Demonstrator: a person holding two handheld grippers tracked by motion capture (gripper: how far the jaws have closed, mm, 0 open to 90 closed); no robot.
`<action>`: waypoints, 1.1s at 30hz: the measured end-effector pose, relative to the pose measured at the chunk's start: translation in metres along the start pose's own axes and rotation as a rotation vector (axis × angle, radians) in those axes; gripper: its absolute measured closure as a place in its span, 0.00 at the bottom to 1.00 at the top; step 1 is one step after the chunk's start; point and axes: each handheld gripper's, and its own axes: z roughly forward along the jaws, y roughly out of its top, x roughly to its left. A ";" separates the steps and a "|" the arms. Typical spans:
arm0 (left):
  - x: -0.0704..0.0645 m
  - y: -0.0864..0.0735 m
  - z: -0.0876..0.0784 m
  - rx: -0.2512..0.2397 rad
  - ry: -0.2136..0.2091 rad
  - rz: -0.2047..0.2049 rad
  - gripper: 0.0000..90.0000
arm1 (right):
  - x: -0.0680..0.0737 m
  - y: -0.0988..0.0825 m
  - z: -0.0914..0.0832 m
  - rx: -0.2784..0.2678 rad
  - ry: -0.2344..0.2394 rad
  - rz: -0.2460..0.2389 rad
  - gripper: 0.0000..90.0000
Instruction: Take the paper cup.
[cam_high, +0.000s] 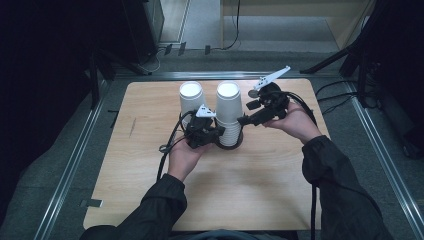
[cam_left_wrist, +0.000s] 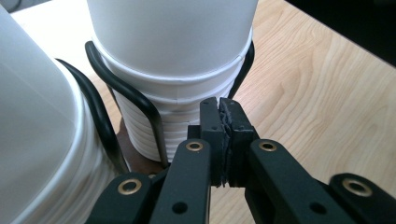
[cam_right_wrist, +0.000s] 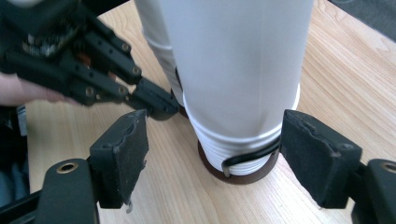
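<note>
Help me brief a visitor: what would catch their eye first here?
Two tall stacks of white paper cups in black wire holders stand mid-table. The left gripper, jaws shut, sits at the right-hand stack's base. The right gripper stands open astride that same stack, pads clear of it.

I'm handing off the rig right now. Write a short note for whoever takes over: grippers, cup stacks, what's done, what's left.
Left gripper: shut, nothing between the pads, tips at the base of the right cup stack by its black wire holder.
Right gripper: open, pads either side of that stack and clear of it.
Left cup stack stands beside it on the wooden table.
Done: no cup is out of either stack.
Left: probably close the right gripper on the top cup and lift while the left steadies the holder.
</note>
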 end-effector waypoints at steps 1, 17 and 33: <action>0.000 0.000 0.000 0.000 0.001 -0.002 0.99 | -0.001 0.004 0.000 0.003 0.010 0.004 0.25; 0.001 0.001 0.005 -0.011 0.016 -0.010 0.99 | 0.003 0.060 0.022 0.002 -0.086 -0.054 0.15; 0.000 -0.001 0.006 -0.025 0.016 -0.027 0.99 | 0.014 0.080 0.030 0.088 -0.139 -0.166 0.26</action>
